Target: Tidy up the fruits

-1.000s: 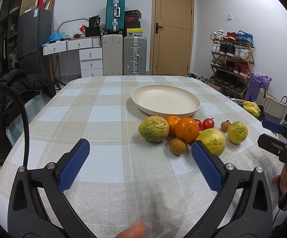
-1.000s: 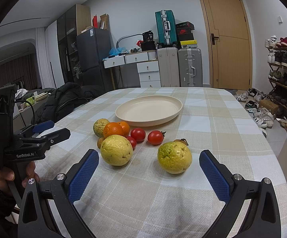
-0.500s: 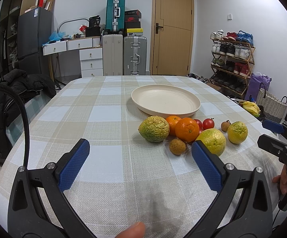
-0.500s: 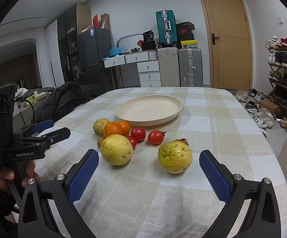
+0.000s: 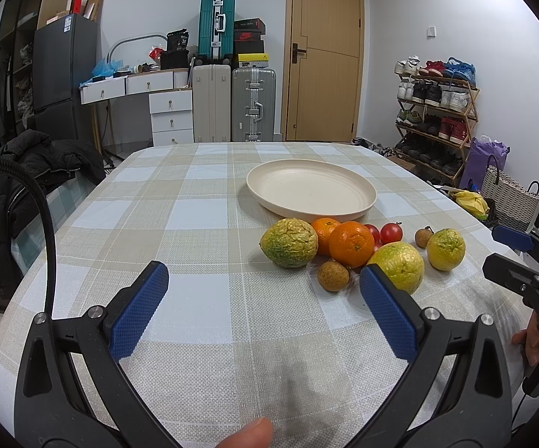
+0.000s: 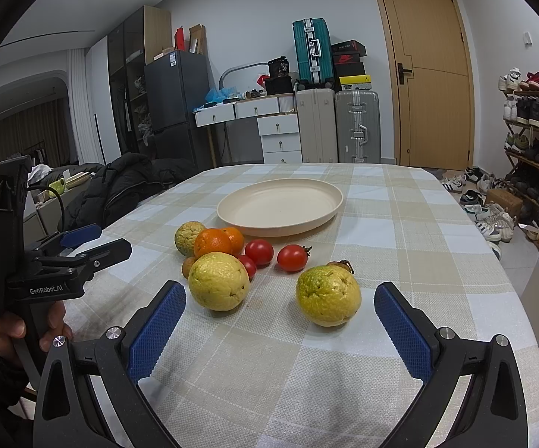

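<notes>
A cream plate (image 5: pixel 311 190) (image 6: pixel 280 207) sits mid-table, with nothing on it. In front of it lies a cluster of fruit: a wrinkled green-yellow citrus (image 5: pixel 288 242), two oranges (image 5: pixel 351 243), red tomatoes (image 6: pixel 292 257), two small brown fruits (image 5: pixel 333 275) and two yellow-green citrus (image 6: pixel 328 295) (image 6: pixel 218 280). My left gripper (image 5: pixel 263 311) is open and empty, low over the cloth, short of the fruit. My right gripper (image 6: pixel 280 326) is open and empty, just short of the two yellow-green citrus.
The table has a checked cloth (image 5: pixel 194 224). A black jacket on a chair (image 5: pixel 15 171) stands at the left edge. A shoe rack (image 5: pixel 433 119) and a basket (image 5: pixel 508 198) stand to the right. Suitcases and a door are beyond the far edge.
</notes>
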`<state>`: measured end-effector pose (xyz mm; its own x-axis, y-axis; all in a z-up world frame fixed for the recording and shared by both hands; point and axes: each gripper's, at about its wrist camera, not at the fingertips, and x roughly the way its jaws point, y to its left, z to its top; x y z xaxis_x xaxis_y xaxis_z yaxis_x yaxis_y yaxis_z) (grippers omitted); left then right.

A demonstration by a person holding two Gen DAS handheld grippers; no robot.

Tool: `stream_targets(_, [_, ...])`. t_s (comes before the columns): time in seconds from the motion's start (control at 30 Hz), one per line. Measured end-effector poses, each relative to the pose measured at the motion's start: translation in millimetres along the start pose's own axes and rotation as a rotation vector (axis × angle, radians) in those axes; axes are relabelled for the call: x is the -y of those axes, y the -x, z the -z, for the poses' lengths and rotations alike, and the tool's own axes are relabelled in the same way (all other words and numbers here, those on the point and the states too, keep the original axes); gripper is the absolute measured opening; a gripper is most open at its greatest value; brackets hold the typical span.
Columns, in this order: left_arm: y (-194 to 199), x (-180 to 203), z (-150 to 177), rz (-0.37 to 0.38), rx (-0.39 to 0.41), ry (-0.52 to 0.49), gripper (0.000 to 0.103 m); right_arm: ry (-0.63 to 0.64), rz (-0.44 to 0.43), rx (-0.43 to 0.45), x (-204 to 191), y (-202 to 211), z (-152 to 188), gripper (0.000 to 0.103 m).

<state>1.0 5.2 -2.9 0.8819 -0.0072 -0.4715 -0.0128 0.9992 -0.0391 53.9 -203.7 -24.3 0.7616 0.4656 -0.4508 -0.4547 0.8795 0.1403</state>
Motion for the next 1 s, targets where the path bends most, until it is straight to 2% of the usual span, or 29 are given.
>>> stream_targets(0.5, [2,1,-4,-0.011,0.002,-0.01,0.102,-0.004,0.026,-0.027,6,-4,0,0.103])
stream_targets(0.83, [2,-1,-16,0.015,0.019,-0.009,0.102,-0.075,0.1,-0.113,34,-15,-11,0.103])
stream_targets(1.0, [-8,2,-19,0.037,-0.032,-0.008,0.102,-0.101,0.101,-0.184,42,-24,-11,0.103])
